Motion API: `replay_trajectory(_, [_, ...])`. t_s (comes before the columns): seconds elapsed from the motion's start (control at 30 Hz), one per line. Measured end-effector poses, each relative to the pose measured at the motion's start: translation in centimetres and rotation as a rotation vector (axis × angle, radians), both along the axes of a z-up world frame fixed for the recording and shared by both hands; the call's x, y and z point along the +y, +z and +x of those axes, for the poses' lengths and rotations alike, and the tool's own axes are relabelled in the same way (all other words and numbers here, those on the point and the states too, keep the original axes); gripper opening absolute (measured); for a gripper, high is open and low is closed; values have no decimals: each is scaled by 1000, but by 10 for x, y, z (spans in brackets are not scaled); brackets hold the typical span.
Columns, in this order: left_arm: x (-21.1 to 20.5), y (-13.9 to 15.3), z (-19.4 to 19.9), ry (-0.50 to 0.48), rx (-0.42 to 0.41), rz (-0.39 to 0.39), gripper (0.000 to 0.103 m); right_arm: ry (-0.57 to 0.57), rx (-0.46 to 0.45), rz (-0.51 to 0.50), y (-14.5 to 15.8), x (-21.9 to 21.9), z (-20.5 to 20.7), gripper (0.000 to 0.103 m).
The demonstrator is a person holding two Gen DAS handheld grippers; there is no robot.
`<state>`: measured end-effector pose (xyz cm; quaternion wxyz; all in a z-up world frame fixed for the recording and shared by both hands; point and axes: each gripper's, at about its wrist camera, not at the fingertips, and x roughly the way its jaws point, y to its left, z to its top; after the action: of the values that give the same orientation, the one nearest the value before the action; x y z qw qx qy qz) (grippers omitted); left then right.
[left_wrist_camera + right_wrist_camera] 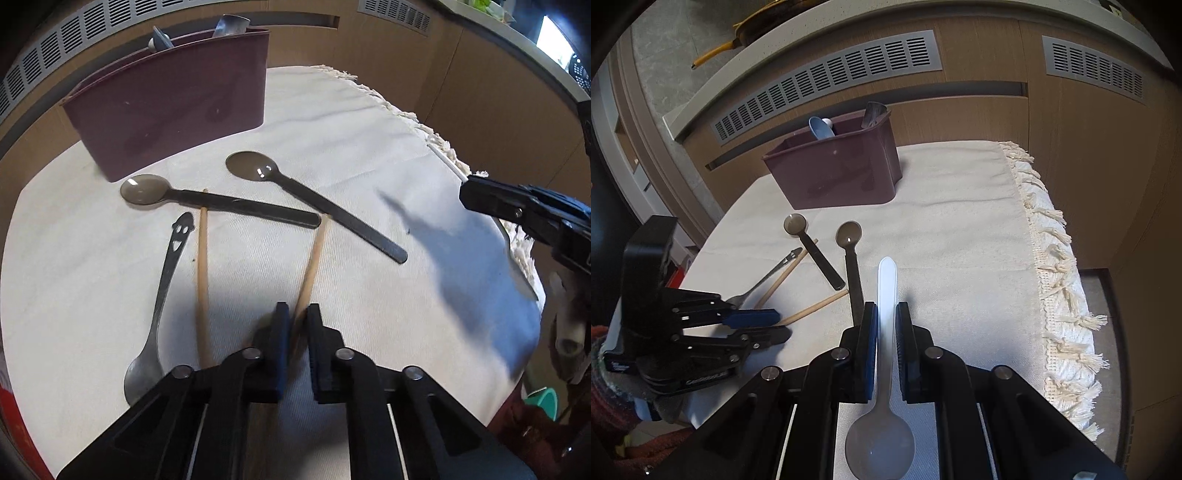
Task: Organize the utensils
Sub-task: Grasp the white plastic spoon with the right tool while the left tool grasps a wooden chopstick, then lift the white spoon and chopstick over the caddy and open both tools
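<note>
A maroon utensil holder (173,107) stands at the back of the cloth-covered table (332,122), with some utensils in it; it also shows in the right wrist view (838,170). Two dark plastic spoons (218,199) (314,199), a metal spoon with a smiley handle (162,291) and two wooden chopsticks (203,277) (314,258) lie on the cloth. My left gripper (297,314) is shut on the right chopstick. My right gripper (886,314) is shut on a white plastic spoon (886,295), handle pointing forward, bowl toward the camera.
The cloth has a fringed edge (1060,288) on the right, where the table ends. A wooden cabinet wall with vents (827,74) stands behind the table. My right gripper shows at the right of the left wrist view (517,210).
</note>
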<state>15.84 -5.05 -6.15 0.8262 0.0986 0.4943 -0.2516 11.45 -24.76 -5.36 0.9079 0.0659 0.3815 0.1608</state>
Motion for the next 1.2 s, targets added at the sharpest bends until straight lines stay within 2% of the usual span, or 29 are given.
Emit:
replay_trajectory(0.17, [7, 17, -5, 29, -54, -58, 6, 7, 16, 78, 0, -9, 4, 10])
replay_trajectory(0.37, [23, 38, -7, 84, -100, -132, 6, 8, 15, 78, 2, -8, 9, 9])
replay_trajectory(0.6, [56, 83, -7, 175, -195, -347, 6, 31, -7, 214, 27, -15, 15, 9])
replay_trajectory(0.67, [66, 97, -2, 196, -232, -385, 6, 26, -27, 210, 38, -14, 18, 9])
replay_trajectory(0.8, [90, 146, 20, 280, -374, -460, 6, 3, -143, 122, 80, -2, 34, 9])
replay_trajectory(0.9, [109, 182, 39, 371, -546, -534, 6, -10, -355, 53, 131, 16, 44, 10])
replay_trajectory(1.03, [118, 195, 77, 488, -644, -591, 6, 9, -514, 69, 170, 40, 73, 10])
replay_trajectory(1.1, [116, 195, 98, 503, -680, -596, 6, 14, -546, 78, 175, 49, 92, 10])
replay_trajectory(1.2, [110, 191, 126, 503, -732, -582, 6, 21, -530, 99, 171, 60, 128, 10])
